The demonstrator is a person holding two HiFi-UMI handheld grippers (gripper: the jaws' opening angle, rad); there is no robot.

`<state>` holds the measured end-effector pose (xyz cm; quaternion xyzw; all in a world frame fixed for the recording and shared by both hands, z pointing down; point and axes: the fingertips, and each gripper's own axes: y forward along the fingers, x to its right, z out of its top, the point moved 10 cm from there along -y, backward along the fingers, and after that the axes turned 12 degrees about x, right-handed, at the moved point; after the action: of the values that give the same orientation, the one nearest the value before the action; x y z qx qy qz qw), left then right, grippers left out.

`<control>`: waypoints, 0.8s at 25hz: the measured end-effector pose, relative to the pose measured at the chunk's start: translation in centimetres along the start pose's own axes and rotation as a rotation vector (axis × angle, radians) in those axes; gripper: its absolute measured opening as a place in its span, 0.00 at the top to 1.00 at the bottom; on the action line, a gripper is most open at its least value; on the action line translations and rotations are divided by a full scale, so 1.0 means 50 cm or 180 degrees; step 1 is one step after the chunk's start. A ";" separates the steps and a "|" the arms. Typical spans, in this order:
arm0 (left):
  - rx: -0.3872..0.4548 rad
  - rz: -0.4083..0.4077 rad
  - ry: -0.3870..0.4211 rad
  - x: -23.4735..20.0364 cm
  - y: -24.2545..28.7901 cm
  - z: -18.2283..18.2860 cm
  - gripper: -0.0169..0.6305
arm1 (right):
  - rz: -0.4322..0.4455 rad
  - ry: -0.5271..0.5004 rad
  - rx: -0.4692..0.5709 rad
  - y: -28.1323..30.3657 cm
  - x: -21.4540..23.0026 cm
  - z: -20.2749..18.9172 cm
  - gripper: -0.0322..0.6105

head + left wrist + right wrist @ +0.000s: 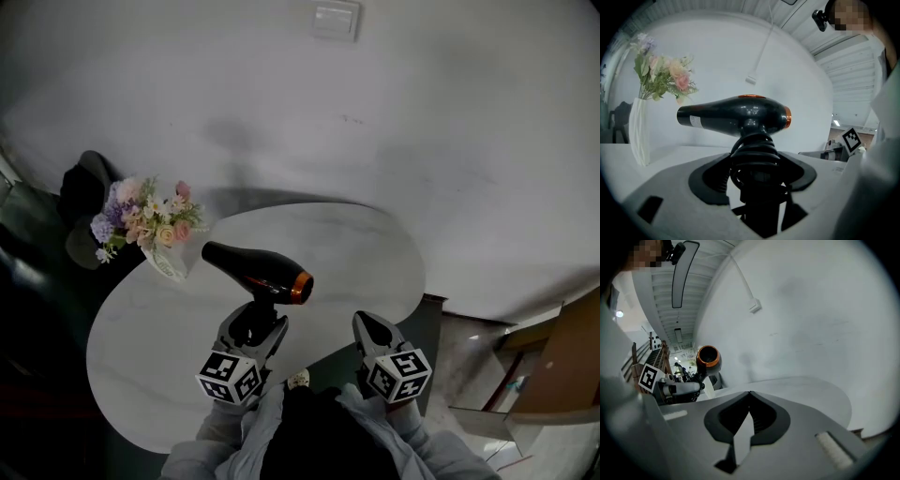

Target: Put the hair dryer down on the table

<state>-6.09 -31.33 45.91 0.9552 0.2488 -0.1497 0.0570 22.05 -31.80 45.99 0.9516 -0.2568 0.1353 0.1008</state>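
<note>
We see a hair dryer (255, 270) of glossy black plastic, with a shiny orange ring at its back end. The table (150, 361) top looks smooth, pale and faintly marbled, with a soft sheen. The white vase (640, 136) is ribbed.

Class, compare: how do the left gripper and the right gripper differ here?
The left gripper is clamped on the cord-wrapped handle of the hair dryer; the right gripper holds nothing. The left gripper's jaws stand apart around that handle; the right gripper's jaws meet at their tips. Both carry marker cubes and point across the white table.
</note>
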 end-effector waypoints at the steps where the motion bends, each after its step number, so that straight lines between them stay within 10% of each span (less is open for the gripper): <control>1: -0.0013 0.0008 -0.0006 -0.002 0.008 -0.002 0.50 | 0.0006 0.0000 -0.0004 0.006 0.006 0.000 0.94; 20: -0.0526 0.0409 0.0044 -0.101 0.243 -0.032 0.50 | 0.0561 0.0039 -0.0395 0.258 0.136 0.032 0.94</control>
<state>-3.89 -43.89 49.44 0.9622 0.1990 -0.1181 0.1434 21.35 -46.31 48.16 0.9164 -0.3468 0.1333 0.1488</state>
